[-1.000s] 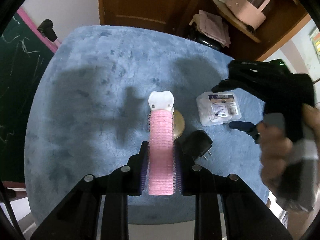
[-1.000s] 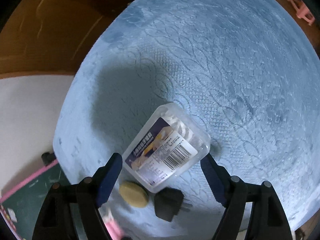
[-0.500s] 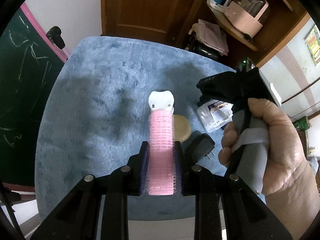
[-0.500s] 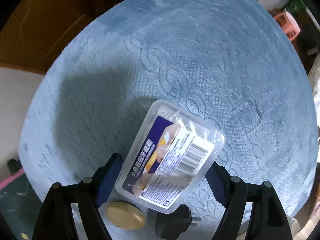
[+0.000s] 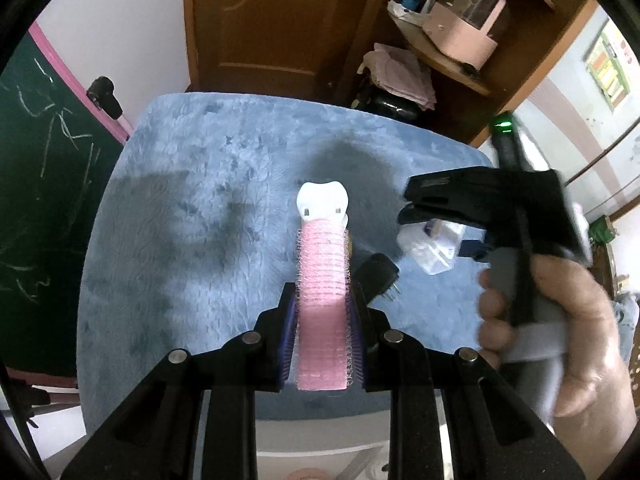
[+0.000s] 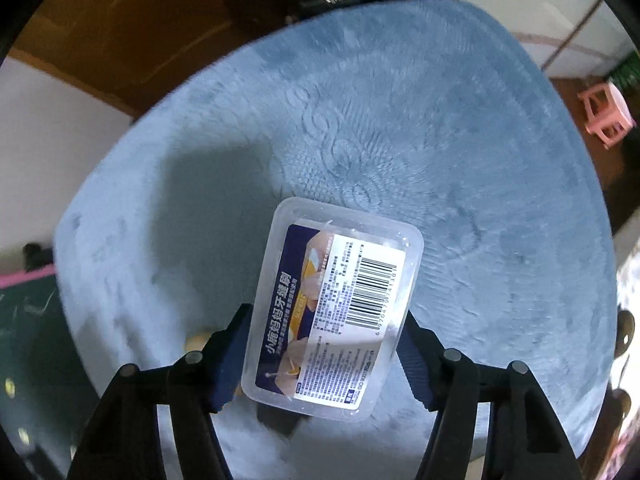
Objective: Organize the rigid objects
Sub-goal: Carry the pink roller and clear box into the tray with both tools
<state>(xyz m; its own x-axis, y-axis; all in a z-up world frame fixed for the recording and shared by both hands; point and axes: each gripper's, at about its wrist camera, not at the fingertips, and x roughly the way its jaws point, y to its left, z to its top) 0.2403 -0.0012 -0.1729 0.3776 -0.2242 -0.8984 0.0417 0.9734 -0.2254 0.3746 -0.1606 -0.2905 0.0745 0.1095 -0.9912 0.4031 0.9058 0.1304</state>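
While its fingers (image 6: pixel 416 356) close, right gripper (image 6: pixel 324 356) around barcoded box (image 6: pixel 336 304), seemingly pinched; Chinese label "小鹿妈妈牙缝刷".

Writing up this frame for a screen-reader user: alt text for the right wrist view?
The right gripper is closing around a clear rectangular plastic box with a barcode label, seen from above. Beneath lies a fuzzy blue cloth-covered table.

Clear plastic box (image 6: pixel 334 304) (barcode label up) between closing right gripper (image 6: pixel 324 354) pads — over blue tablecloth (image 6: pixel 400 128); touching
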